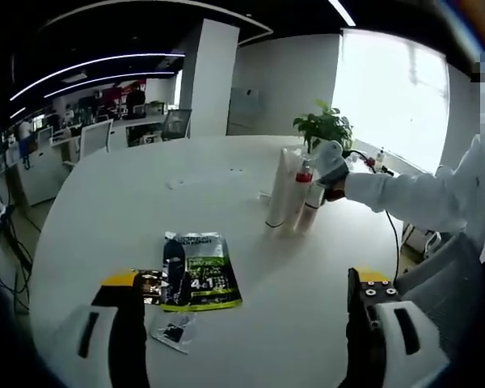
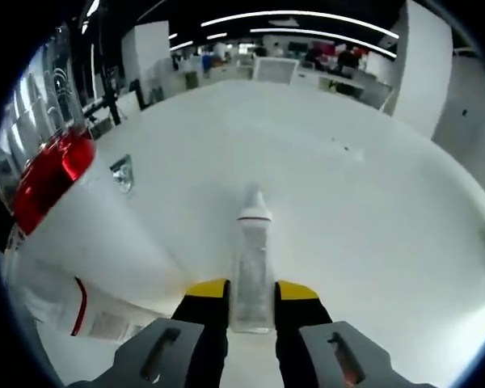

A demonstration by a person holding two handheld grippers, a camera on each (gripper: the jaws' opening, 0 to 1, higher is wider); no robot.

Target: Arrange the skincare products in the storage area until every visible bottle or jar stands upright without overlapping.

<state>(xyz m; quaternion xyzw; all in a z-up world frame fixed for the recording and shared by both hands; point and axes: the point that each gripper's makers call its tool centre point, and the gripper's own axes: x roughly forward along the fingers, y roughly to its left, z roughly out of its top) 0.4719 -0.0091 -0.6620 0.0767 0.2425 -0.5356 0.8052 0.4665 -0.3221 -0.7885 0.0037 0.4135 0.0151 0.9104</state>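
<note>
Right claw [image 2: 251,293] pinching clear bottle [image 2: 252,267] over white desk [image 2: 323,178]; left claw [image 1: 250,303] spread above dark sachet [image 1: 198,271]; tubes [image 1: 291,194] upright near desk's far edge

Big white round table [image 1: 226,202] in an open office. There's a potted green plant [image 1: 325,127] at the far edge by the bright window [image 1: 392,93], a white pillar [image 1: 208,77] behind, plus desks and office chairs [image 1: 95,137] further back under long ceiling light strips [image 1: 97,63].
</note>
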